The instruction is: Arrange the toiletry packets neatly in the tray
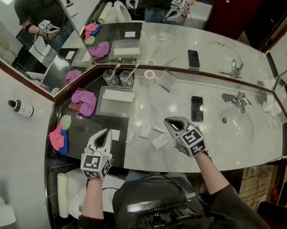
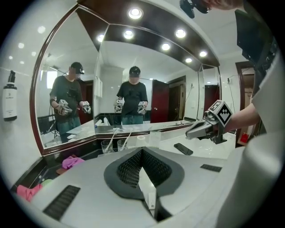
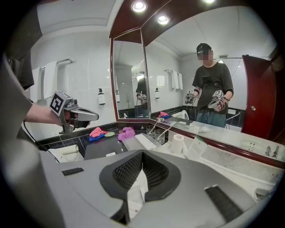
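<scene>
A clear rectangular tray (image 1: 103, 109) stands on the dark counter by the mirror, with one long white packet (image 1: 118, 95) lying in it. Several small white toiletry packets (image 1: 159, 141) lie loose on the marble top between my grippers. My left gripper (image 1: 105, 133) hovers near the counter's front edge, below the tray. It is shut on a thin white packet (image 2: 149, 193) held edge-on. To the right of the loose packets, my right gripper (image 1: 169, 120) is shut on another white packet (image 3: 136, 192).
Two glasses with toothbrushes (image 1: 119, 78) stand behind the tray, with a purple cloth (image 1: 85, 101) to its left. Pink and blue cloths (image 1: 57, 137) lie further left. A black phone (image 1: 197, 108), a tap (image 1: 233, 99) and a sink basin (image 1: 237, 125) are at the right. Mirrors line the back.
</scene>
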Action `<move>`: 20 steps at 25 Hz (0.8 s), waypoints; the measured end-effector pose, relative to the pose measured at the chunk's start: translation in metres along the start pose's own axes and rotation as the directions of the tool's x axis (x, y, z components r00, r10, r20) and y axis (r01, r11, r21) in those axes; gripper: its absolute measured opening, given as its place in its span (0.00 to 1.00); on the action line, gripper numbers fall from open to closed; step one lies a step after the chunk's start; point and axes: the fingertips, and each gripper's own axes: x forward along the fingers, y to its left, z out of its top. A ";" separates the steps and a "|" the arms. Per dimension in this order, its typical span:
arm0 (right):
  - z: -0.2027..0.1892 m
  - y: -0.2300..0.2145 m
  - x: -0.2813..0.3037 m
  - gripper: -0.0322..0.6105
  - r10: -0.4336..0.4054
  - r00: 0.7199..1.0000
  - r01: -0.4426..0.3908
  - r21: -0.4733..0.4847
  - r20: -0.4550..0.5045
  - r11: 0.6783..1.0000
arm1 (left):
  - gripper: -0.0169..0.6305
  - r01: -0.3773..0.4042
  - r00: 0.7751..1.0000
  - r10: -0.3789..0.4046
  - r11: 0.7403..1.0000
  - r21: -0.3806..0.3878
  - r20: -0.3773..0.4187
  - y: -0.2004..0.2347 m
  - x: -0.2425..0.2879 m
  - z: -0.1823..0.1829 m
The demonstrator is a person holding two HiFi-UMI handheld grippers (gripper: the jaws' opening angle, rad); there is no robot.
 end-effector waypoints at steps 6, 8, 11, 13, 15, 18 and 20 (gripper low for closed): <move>0.003 0.013 0.014 0.08 0.027 1.000 -0.027 -0.030 -0.014 0.999 | 0.03 -0.005 1.000 0.005 1.000 -0.017 0.014 0.008 -0.002 0.000; 0.003 0.016 0.021 0.08 0.028 0.999 -0.029 -0.047 -0.025 0.998 | 0.03 -0.008 1.000 0.009 1.000 -0.016 0.014 0.011 -0.002 -0.002; 0.005 0.016 0.037 0.08 0.032 0.998 -0.036 -0.089 -0.047 0.995 | 0.03 -0.012 1.000 0.012 1.000 -0.029 0.012 0.018 -0.001 -0.007; 0.007 0.014 0.050 0.09 0.038 0.997 -0.046 -0.127 -0.066 0.991 | 0.03 -0.014 1.000 0.015 0.999 -0.038 0.003 0.023 0.001 -0.011; 0.009 0.011 0.066 0.12 0.048 0.995 -0.062 -0.163 -0.086 0.985 | 0.03 -0.015 1.000 0.015 0.999 -0.039 -0.008 0.028 0.005 -0.015; 0.010 0.001 0.092 0.14 0.057 0.991 -0.081 -0.204 -0.121 0.976 | 0.03 -0.014 1.000 0.014 0.999 -0.040 -0.019 0.035 0.014 -0.019; 0.009 -0.008 0.111 0.17 0.058 0.987 -0.091 -0.222 -0.152 0.971 | 0.03 -0.013 1.000 0.012 0.999 -0.044 -0.018 0.040 0.021 -0.021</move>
